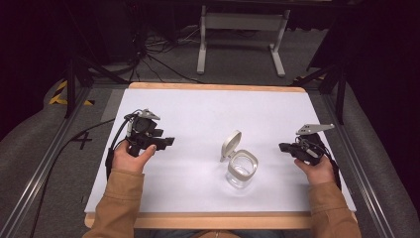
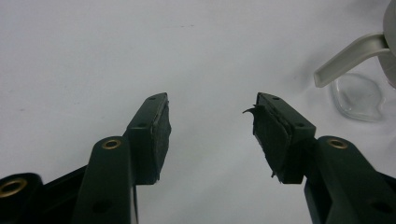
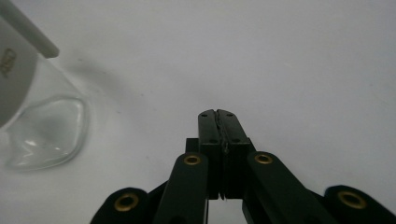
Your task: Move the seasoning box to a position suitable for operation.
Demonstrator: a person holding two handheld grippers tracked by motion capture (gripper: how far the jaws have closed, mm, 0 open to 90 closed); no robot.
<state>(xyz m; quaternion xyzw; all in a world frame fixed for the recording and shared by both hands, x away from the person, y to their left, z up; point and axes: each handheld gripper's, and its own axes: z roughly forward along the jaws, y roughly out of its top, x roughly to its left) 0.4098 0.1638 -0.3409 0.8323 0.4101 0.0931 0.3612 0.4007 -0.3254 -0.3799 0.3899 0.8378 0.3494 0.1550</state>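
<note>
A: Leftmost, the left gripper sits low over the white table, held in the person's left hand. Jaw state?

B: Spread wide, nothing between them. The left gripper view shows the gap and a frayed pad on one jaw; the high view is too small for that.

A: Centre?

B: Clear glass jar, upright, its grey hinged lid flipped up at the back left. It stands between the grippers, apart from both.

A: Right side?

B: Right gripper, in the right hand, points toward the jar. The right gripper view shows the jaws pressed flat together on nothing, with the jar's base off to one side, clear of the tips.
</note>
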